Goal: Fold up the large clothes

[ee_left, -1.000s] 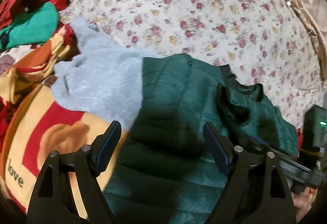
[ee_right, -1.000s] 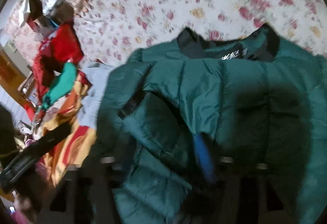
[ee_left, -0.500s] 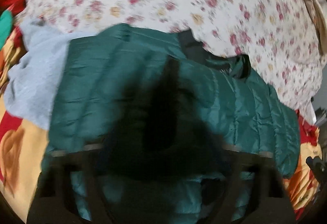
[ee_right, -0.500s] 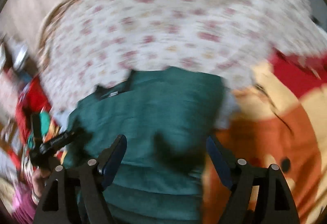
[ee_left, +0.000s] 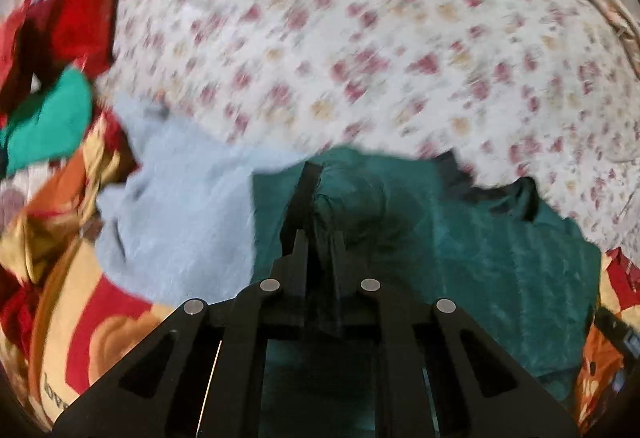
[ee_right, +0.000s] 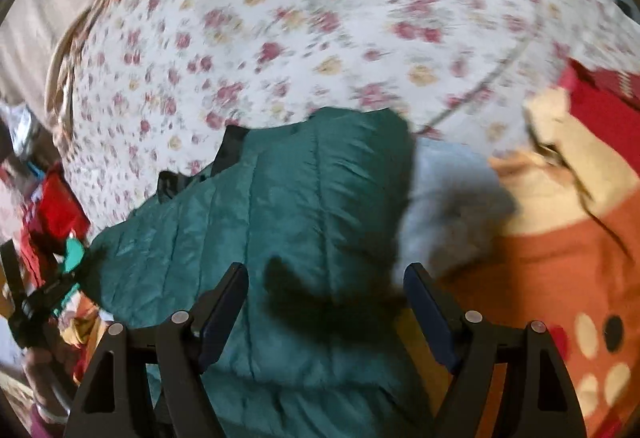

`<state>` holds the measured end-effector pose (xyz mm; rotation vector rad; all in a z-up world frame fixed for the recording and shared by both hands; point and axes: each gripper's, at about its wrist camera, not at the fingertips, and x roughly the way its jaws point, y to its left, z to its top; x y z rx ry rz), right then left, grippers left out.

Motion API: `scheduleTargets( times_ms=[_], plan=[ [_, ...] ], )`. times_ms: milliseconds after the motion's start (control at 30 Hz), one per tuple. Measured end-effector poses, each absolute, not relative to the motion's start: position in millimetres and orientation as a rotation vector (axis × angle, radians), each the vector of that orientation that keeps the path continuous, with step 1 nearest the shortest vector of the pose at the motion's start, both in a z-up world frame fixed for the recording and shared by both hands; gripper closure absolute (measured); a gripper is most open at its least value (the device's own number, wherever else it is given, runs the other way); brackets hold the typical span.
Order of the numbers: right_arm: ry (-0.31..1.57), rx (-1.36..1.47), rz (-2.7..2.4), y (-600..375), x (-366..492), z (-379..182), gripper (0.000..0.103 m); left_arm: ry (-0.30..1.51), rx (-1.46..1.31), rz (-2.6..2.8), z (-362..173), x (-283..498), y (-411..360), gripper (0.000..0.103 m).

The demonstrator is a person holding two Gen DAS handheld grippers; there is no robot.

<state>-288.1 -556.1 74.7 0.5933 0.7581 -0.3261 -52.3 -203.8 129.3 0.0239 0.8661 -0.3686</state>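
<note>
Left hand-held gripper [ee_left: 320,238]: just closed, clamped on green puffer jacket [ee_left: 500,270] fabric
Right hand-held gripper [ee_right: 326,302]: jaws apart over the jacket, gripping nothing
Jacket: on floral bed sheet [ee_left: 360,38]
Grey garment [ee_left: 180,206]: at jacket's 9 o'clock, left view

A bed under a floral sheet [ee_left: 360,38] carries a green quilted jacket [ee_right: 280,218] at the jaws, a grey garment [ee_left: 180,218] beside it, and seemingly a patterned blanket [ee_right: 560,258].
</note>
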Motion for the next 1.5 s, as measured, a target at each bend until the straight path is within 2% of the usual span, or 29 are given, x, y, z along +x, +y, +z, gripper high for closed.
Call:
scheduleTargets(
  times_ms=[133, 200, 367, 467, 500, 533, 600, 633, 700, 933, 1133, 1200, 1500],
  plan=[
    [0.812, 0.5, -0.374, -549, -248, 62, 0.025, 0.887, 0.057, -0.365, 106, -59, -202, 0.095],
    [0.833, 0.424, -0.422, -547, -236, 59, 0.036, 0.884, 0.07, -0.37, 99, -60, -205, 0.095],
    [0.829, 0.4, -0.493, -562, -221, 53, 0.038, 0.893, 0.091, -0.375, 86, -61, -214, 0.092],
    [0.829, 0.428, -0.481, -570, -223, 55, 0.038, 0.898, 0.111, -0.362, 83, -60, -216, 0.082],
    [0.83, 0.421, -0.474, -570, -227, 58, 0.038, 0.899, 0.117, -0.359, 83, -60, -215, 0.076],
    [0.83, 0.41, -0.467, -568, -232, 64, 0.038, 0.9, 0.117, -0.358, 84, -60, -214, 0.064],
    [0.817, 0.405, -0.462, -564, -245, 75, 0.038, 0.908, 0.1, -0.359, 86, -60, -207, 0.048],
    [0.8, 0.401, -0.454, -561, -256, 83, 0.037, 0.913, 0.082, -0.36, 88, -61, -203, 0.046],
    [0.785, 0.383, -0.43, -549, -273, 93, 0.033, 0.923, 0.034, -0.367, 93, -63, -193, 0.046],
    [0.848, 0.304, -0.323, -500, -291, 82, 0.032, 0.837, 0.017, -0.375, 112, -91, -184, 0.039],
    [0.913, 0.24, -0.412, -502, -263, 47, 0.032, 0.865, 0.123, -0.355, 89, -92, -207, 0.037],
    [0.899, 0.265, -0.423, -508, -257, 43, 0.026, 0.901, 0.133, -0.345, 77, -87, -212, 0.037],
    [0.858, 0.34, -0.406, -510, -290, 68, 0.025, 0.913, 0.097, -0.346, 82, -88, -206, 0.037]
  ],
)
